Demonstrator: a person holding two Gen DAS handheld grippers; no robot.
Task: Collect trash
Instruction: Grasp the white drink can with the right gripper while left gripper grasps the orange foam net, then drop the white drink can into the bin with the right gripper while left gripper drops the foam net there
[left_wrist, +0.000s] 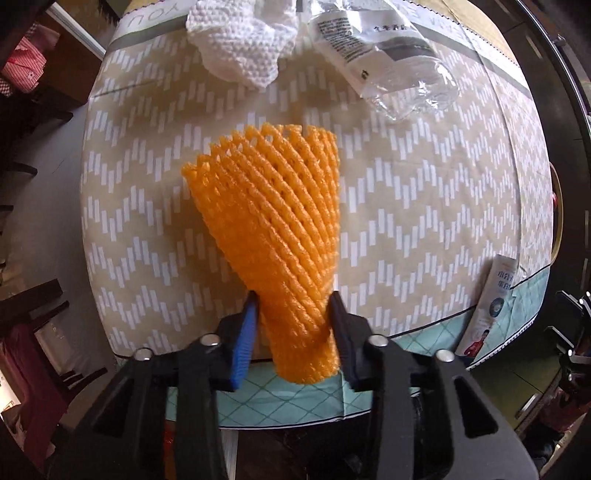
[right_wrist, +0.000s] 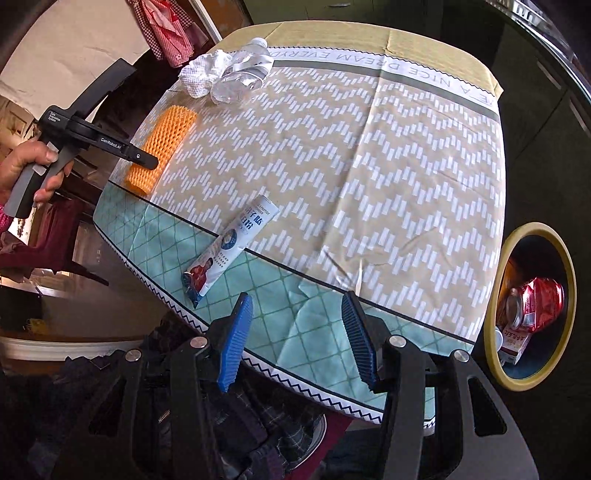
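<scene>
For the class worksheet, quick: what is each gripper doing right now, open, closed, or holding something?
Left gripper: closed on the orange foam fruit net.
Right gripper: open, holding nothing, above the tablecloth edge.

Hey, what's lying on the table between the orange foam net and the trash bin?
The white snack wrapper lies between the orange foam net and the trash bin, with bare tablecloth around it; the right wrist view shows this.

I see the foam net (left_wrist: 273, 236) between the left tongs (left_wrist: 293, 314) at the table (right_wrist: 406, 166) edge; cloth (left_wrist: 240, 40) and bottle (left_wrist: 388, 55) far side, packet (right_wrist: 229, 243) right, bin (right_wrist: 532, 306) beyond the table's right edge.
</scene>
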